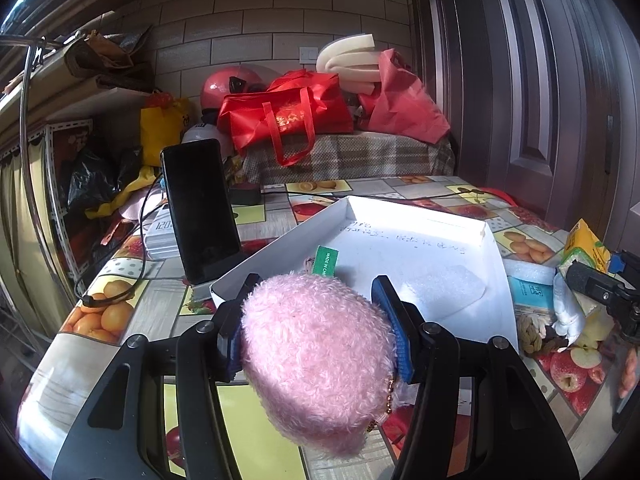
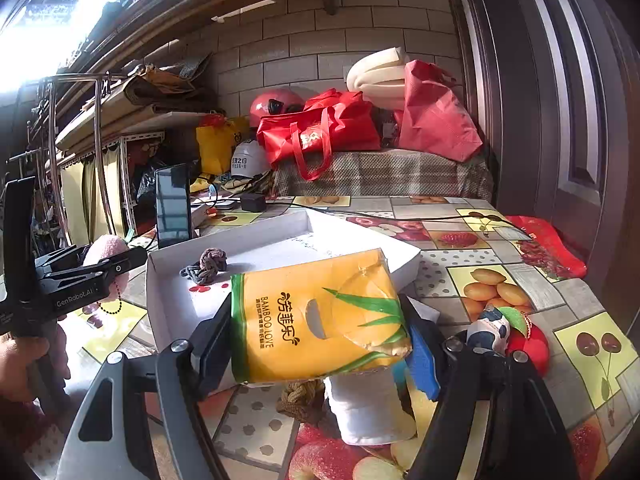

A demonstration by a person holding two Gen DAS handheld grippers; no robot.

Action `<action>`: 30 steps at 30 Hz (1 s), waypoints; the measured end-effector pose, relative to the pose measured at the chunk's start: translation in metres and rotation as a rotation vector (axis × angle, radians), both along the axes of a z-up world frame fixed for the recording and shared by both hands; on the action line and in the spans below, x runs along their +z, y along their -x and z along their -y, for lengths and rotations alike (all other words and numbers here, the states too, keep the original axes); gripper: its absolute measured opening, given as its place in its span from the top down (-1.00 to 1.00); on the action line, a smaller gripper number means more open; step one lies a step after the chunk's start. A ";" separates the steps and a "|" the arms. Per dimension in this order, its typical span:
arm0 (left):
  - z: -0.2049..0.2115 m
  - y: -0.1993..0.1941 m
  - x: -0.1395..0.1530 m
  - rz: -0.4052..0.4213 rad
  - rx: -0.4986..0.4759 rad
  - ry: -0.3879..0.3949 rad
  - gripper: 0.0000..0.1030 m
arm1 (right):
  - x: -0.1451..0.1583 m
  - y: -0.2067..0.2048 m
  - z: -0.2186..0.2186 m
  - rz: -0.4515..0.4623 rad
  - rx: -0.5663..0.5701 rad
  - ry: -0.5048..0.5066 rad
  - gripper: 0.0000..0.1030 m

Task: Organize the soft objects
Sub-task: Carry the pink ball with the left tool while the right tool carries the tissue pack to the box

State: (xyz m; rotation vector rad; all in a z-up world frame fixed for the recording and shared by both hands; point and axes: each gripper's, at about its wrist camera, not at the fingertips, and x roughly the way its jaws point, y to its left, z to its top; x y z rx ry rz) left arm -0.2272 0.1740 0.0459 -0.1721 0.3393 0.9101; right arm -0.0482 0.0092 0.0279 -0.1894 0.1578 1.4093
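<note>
Two loads carried: left claw [image 1: 316, 312] clamps our fluffy pink plush toy [image 1: 316, 364]; right claw [image 2: 320, 344] pinches yellow tissue pack [image 2: 320, 316] near the shallow white cardboard tray [image 2: 168, 312]'s counter-edge corner. Risk: the slick pack slipping out short of the rim.

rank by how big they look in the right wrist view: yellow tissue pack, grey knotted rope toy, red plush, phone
1. yellow tissue pack, though held close to the camera, so its size is inflated
2. phone
3. red plush and grey knotted rope toy: too alike to rank; the plush is partly hidden
</note>
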 end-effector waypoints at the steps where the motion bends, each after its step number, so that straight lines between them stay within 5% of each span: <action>1: -0.003 -0.003 0.000 0.002 0.004 0.001 -0.10 | 0.000 0.003 -0.003 0.007 0.006 0.002 -0.44; 14: -0.023 -0.020 0.000 0.018 0.042 0.024 -0.10 | 0.000 0.045 -0.047 0.093 0.077 0.049 -0.44; 30: -0.060 -0.052 0.000 -0.013 0.083 0.023 -0.13 | 0.001 0.040 -0.101 -0.014 0.032 0.115 -0.44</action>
